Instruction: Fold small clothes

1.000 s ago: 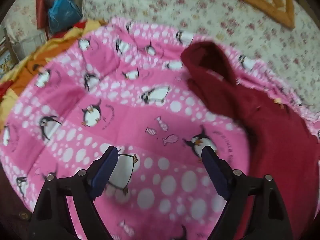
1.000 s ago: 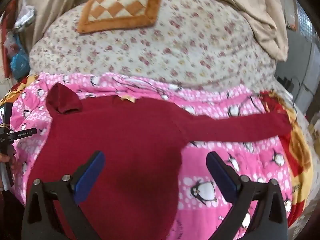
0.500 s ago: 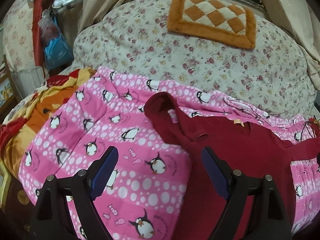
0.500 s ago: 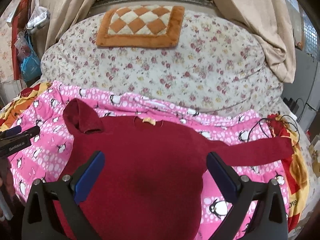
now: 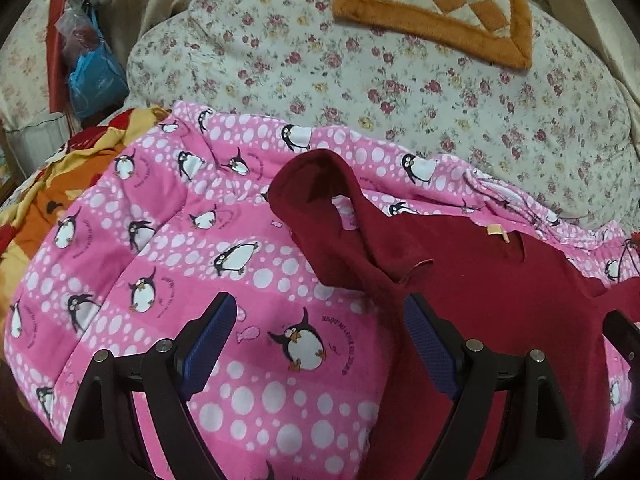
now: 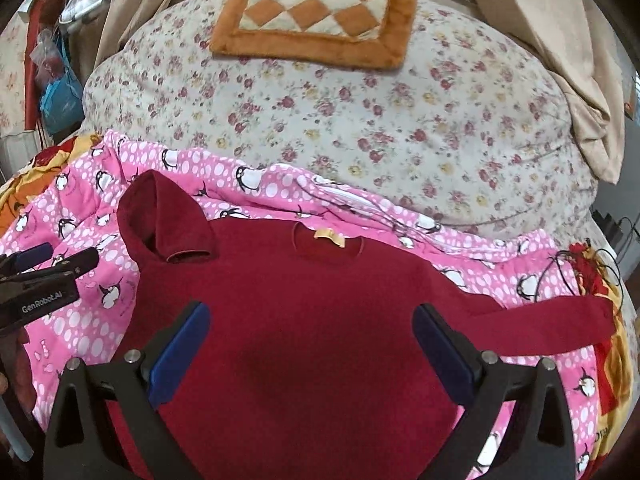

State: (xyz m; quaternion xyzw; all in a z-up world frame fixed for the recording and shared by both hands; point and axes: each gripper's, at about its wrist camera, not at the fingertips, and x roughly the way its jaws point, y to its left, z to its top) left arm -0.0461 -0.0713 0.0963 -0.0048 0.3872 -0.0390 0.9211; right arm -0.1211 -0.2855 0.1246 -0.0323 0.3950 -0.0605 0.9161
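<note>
A dark red long-sleeved sweater [image 6: 304, 312] lies flat on a pink penguin blanket [image 6: 100, 312]. Its left sleeve [image 6: 160, 220] is folded back in a loop onto the shoulder; its right sleeve [image 6: 552, 320] stretches out to the right. In the left wrist view the sweater [image 5: 500, 300] lies right of centre with the looped sleeve [image 5: 340, 208] ahead. My left gripper [image 5: 320, 344] is open and empty above the blanket at the sweater's left edge; it also shows in the right wrist view [image 6: 52, 260]. My right gripper [image 6: 312, 344] is open and empty above the sweater's body.
A floral quilt [image 6: 400, 120] lies behind the blanket, with an orange checkered cushion [image 6: 316, 20] on it. Plastic bags [image 5: 88, 72] hang at the far left. A beige curtain [image 6: 560, 60] hangs at the right. A black cable [image 6: 592, 264] lies near the right sleeve.
Both grippers have pulled back and tilted up, so more of the bed shows. The left gripper has moved away from the folded left sleeve. The sweater has not moved.
</note>
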